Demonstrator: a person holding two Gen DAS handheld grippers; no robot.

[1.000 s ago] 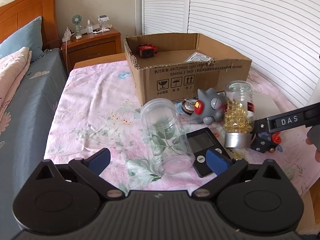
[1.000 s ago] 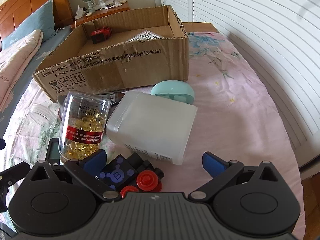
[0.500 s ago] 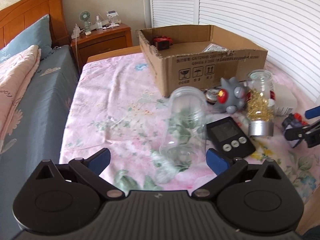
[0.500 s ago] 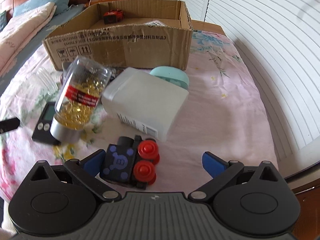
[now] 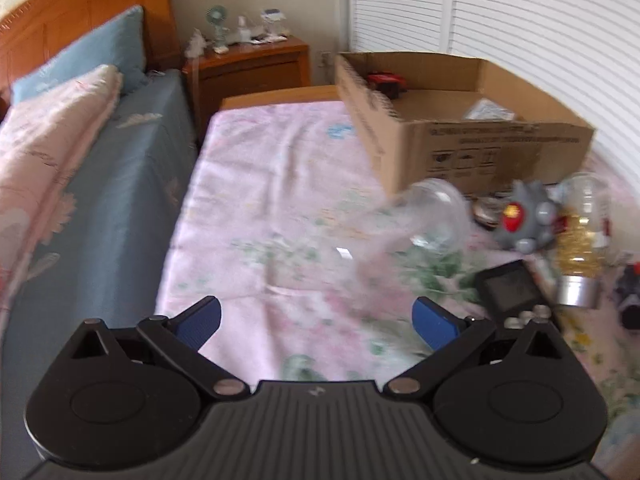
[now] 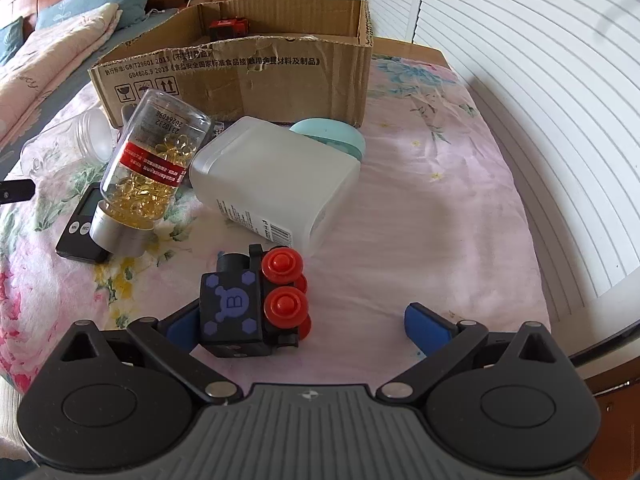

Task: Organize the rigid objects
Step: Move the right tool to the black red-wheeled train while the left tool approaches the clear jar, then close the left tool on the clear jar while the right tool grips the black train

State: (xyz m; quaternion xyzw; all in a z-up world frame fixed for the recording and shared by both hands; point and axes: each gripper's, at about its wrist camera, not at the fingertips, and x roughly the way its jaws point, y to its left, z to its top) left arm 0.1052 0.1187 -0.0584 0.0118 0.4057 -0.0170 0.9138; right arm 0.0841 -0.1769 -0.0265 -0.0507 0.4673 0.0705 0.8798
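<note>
An open cardboard box (image 6: 248, 76) stands at the back of the pink floral sheet (image 6: 432, 216); a red toy (image 6: 228, 26) lies inside. In front of it lie a black toy with red wheels (image 6: 256, 306), a frosted plastic container (image 6: 276, 178), a capsule bottle (image 6: 154, 170) upside down on its silver cap, a clear jar (image 5: 416, 228), a black timer (image 5: 512, 290) and a grey spiky toy (image 5: 524, 220). My right gripper (image 6: 296, 324) is open, the black toy sitting just inside its left finger. My left gripper (image 5: 316, 318) is open over bare sheet, the jar ahead to the right.
A teal rounded object (image 6: 332, 136) sits behind the frosted container. A bed with blue sheet (image 5: 104, 200) and pillows lies to the left, a wooden nightstand (image 5: 248, 64) behind. White louvred doors (image 6: 540, 80) run along the right. The table edge (image 6: 600, 376) drops off at right.
My left gripper has swung left and back, so the jar now lies ahead to its right instead of between the fingers. My right gripper has drawn in on the black toy.
</note>
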